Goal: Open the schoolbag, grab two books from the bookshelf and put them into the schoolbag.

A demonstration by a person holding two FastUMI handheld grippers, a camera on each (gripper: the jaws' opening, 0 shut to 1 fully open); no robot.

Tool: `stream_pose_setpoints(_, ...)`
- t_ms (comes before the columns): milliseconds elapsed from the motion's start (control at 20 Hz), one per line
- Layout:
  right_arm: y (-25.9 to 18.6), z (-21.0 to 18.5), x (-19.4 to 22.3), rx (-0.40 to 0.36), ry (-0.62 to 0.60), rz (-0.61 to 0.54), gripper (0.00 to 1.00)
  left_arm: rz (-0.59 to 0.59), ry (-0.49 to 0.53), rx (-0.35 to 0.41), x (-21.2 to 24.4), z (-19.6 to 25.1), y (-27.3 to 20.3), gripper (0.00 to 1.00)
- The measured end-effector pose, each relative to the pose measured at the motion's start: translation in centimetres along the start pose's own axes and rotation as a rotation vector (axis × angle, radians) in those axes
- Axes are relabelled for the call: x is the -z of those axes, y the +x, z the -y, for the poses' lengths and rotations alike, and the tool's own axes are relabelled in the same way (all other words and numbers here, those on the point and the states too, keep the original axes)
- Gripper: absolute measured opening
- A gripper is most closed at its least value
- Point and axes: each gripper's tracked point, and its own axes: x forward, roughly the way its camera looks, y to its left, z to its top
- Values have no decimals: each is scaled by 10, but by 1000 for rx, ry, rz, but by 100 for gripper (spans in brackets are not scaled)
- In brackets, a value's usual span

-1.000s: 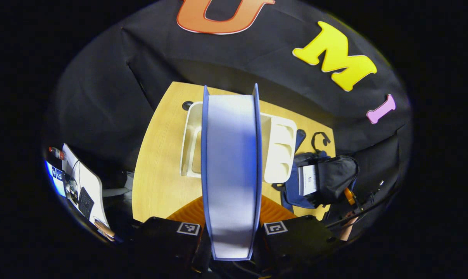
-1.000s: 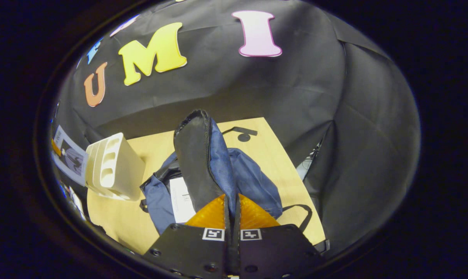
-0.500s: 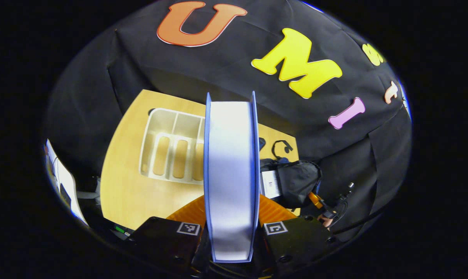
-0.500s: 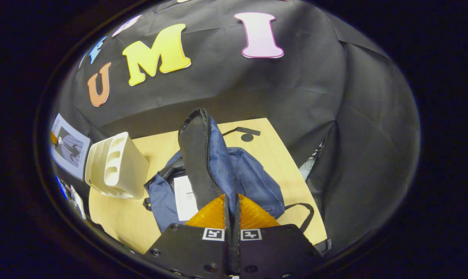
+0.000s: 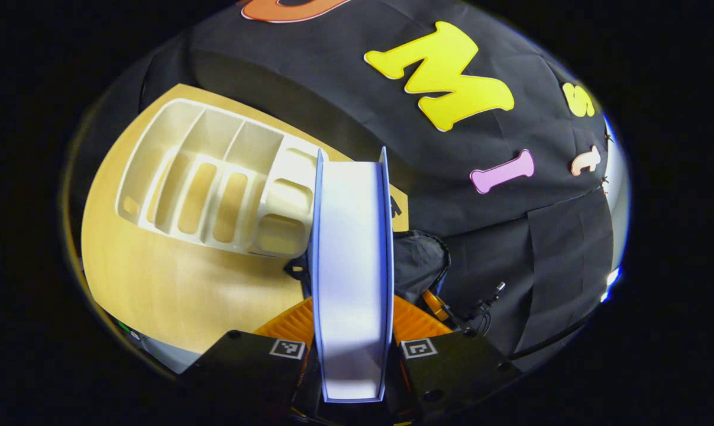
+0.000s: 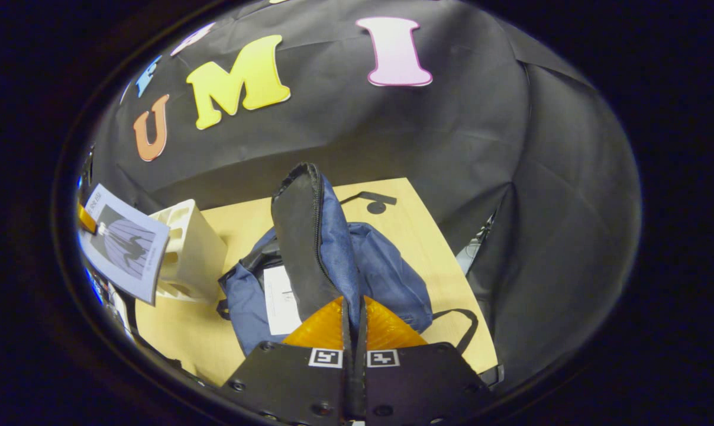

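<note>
My left gripper (image 5: 352, 331) is clamped on a book (image 5: 351, 266), both fingers pressing its blue covers from either side, so the jaws stand apart by the book's thickness; the pale page edges face me and the book stands upright between the fingers. Beyond it the cream bookshelf (image 5: 215, 183) lies on the wooden table (image 5: 173, 290), its slots bare, just left of the book in the left gripper view. My right gripper (image 6: 353, 331) is pinched nearly closed on the flap (image 6: 300, 236) of the schoolbag (image 6: 380, 272), lifting that dark, zip-edged flap upright above the blue bag, which lies on the table with its mouth showing a white sheet (image 6: 280, 299) inside. In the right gripper view the held book appears at the far left, in front of the bookshelf, apart from the bag. Bare tabletop lies between shelf and bag.
</note>
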Motion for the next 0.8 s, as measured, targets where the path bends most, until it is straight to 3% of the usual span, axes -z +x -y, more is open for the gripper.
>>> stream_pose_setpoints(350,3,4,-8,3,0,-13,0,-10,-9,74,38,21,95,45)
stream_pose_setpoints(800,-4,10,-15,0,-5,-12,0,0,31,55,68,25,200,45)
